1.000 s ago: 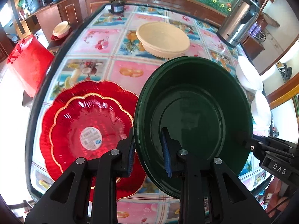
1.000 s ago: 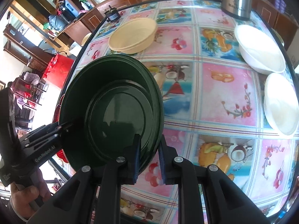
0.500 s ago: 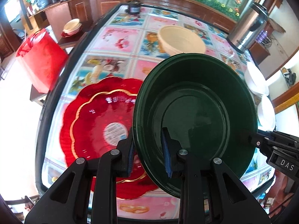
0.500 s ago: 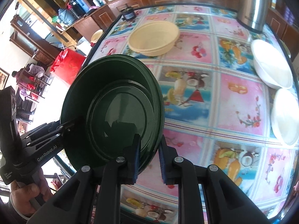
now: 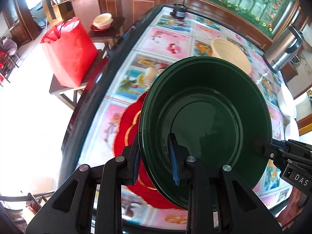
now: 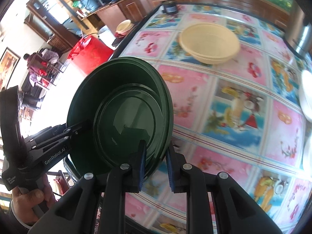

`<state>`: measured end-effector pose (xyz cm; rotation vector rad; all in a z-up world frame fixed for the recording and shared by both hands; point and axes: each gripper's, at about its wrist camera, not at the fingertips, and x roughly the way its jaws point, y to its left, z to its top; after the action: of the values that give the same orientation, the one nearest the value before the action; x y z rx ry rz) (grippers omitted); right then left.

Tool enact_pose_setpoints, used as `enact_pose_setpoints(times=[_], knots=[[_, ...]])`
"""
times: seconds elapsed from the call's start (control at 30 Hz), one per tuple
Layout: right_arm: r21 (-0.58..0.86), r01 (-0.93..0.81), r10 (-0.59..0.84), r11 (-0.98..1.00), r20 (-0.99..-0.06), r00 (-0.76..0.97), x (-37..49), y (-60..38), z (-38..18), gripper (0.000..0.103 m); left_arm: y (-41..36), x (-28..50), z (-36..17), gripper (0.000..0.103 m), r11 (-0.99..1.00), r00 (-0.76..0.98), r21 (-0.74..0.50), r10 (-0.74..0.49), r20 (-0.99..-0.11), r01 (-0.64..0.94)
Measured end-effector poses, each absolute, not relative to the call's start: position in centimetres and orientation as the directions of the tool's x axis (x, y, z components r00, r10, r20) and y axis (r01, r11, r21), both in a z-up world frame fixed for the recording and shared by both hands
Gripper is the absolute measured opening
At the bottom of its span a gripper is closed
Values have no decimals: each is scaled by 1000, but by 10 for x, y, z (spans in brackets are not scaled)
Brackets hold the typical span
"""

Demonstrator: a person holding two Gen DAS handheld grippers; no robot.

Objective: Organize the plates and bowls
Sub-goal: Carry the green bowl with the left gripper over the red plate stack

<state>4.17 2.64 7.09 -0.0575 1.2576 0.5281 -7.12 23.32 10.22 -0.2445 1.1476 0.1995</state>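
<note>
green plate (image 5: 204, 120) tilted, seemingly facing both clamping grippers.

Red gift bag (image 5: 69, 52) sits on a dark side table (image 5: 64, 88), steel thermos (image 5: 283, 47) at the far corner, fruit-print tablecloth (image 6: 230, 105) everywhere.

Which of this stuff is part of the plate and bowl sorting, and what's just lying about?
Job: green plates gripped by left claw and right claw; red plate; cream bowl; white bowls.

Lying about: red bag; steel kettle; small black pot.
</note>
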Motion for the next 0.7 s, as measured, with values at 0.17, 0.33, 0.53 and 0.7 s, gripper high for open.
enact_pose_setpoints(times=[0.17,0.33,0.53,0.7], knots=[[240,-430,336,870,-928,163,37,41,56,21,241,-81,91,25,955,368,-79,33,-929,-285],[233,-430,314,872,-941,127,36,44,42,21,240,-84,80,25,956,349,-68,37,-936,-284],[229,-433,303,872,-947,110,35,48,36,21,240,-84,74,25,957,340,-58,44,-940,-284],[239,-429,309,871,-946,100,36,49,36,22,242,-85,70,25,956,333,-60,42,-942,-288]])
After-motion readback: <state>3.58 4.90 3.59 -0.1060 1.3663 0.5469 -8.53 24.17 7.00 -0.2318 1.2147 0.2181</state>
